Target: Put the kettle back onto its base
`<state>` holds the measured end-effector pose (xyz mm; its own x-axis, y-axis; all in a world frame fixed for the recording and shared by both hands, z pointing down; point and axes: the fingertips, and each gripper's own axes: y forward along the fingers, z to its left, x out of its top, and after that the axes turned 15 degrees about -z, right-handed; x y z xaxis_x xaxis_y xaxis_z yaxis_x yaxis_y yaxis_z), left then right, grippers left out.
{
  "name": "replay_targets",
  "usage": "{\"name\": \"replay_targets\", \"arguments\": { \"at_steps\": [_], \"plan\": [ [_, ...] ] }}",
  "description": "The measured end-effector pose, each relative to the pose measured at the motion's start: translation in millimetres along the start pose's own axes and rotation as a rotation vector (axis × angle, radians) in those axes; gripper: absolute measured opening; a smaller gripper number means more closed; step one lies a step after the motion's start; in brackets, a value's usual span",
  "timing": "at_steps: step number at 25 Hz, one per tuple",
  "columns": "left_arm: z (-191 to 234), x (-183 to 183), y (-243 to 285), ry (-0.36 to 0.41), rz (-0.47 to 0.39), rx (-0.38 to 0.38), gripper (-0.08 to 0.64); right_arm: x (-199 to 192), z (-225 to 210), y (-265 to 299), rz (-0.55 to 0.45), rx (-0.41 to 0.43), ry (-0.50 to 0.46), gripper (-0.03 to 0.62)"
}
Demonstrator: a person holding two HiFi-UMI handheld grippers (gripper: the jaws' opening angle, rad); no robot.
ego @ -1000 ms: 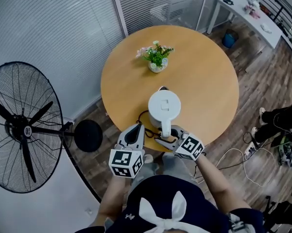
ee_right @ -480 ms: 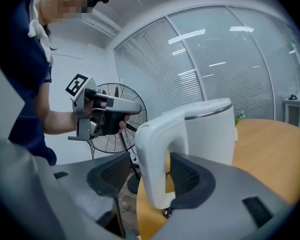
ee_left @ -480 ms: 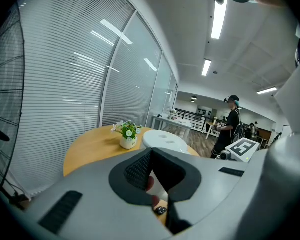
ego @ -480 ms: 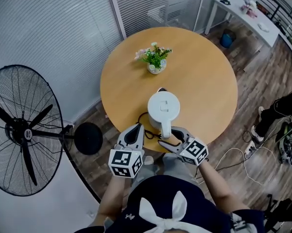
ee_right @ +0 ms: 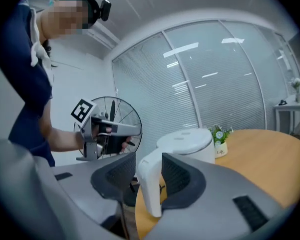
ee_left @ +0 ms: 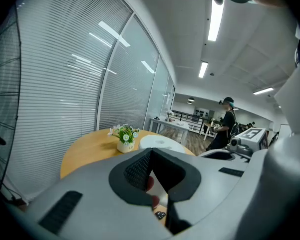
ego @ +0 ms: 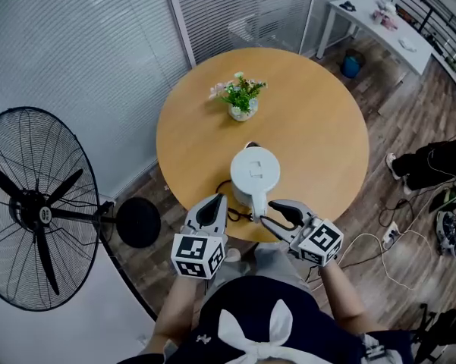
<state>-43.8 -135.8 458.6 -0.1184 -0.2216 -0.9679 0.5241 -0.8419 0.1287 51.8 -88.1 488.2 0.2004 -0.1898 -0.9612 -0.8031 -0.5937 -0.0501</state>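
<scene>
Your right gripper (ego: 273, 212) has just been closing its jaws, yet they stand spread, with the white handle (ee_right: 149, 184) between them, against one pad and clear of the other. Your left gripper (ego: 217, 200), alongside, has its jaws pressed together. Just ahead of both, the round-lidded white kettle (ego: 255, 171) sits at the near edge of the table (ego: 319, 120). A potted plant (ego: 241, 97) stands beyond it, and a fan (ego: 38, 207) is off to the left.

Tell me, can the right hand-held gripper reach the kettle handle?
Likely yes: the right hand-held gripper has the kettle handle between its jaws, which have just been closing; nothing blocks it.
</scene>
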Motion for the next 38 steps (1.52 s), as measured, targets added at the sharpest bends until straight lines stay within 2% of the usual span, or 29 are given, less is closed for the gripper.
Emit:
{"name": "replay_targets", "arguments": {
  "at_steps": [7,14,26,38],
  "plan": [
    [-9.9,10.7,6.9,0.004,-0.031,-0.019,0.021,37.9,-8.0,4.8,-0.1,-0.097,-0.09,0.066],
    [-18.0,18.9,7.3,0.015,-0.054,-0.03,0.021,44.8,-18.3,9.7,-0.101,-0.214,-0.167,0.025],
    [-36.4,18.1,8.0,0.036,-0.052,-0.078,0.021,57.8,-5.9,22.2,-0.118,-0.217,-0.192,0.021],
    [-39.5,20.3,9.6,0.042,-0.055,-0.081,0.021,62.0,-9.1,22.6,-0.119,-0.231,-0.181,0.021]
  ]
}}
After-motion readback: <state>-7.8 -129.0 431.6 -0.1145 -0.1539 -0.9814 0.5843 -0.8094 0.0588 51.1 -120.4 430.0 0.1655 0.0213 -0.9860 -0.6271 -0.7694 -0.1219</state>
